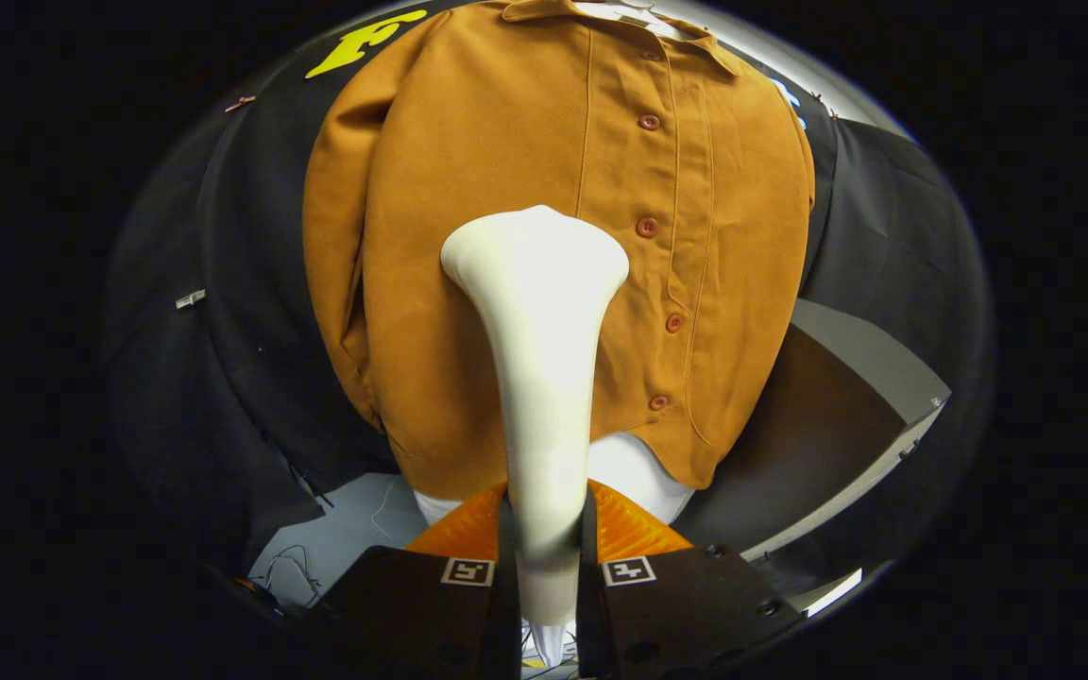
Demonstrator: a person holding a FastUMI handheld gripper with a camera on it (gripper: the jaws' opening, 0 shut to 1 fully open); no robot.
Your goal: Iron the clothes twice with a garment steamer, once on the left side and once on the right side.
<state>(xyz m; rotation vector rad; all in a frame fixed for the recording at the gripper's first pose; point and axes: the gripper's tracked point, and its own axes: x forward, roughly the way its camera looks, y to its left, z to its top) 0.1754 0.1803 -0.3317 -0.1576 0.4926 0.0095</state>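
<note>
A brown button-up shirt (468,236) hangs flat against the black booth wall, its button placket (653,227) running down right of centre. A white garment steamer (544,378) rises from between my fingers. Its wide head (535,250) lies over the shirt's left half, just left of the placket at mid height. I cannot tell whether the head touches the cloth. My gripper (546,557) is shut on the steamer's narrow handle, one finger pressing each side.
A white form (638,477) shows below the shirt's hem. A grey panel (870,364) juts out to the right of the shirt. Thin cables (294,567) lie on the pale floor at lower left. Small clips (190,299) pin the wall cloth left of the shirt.
</note>
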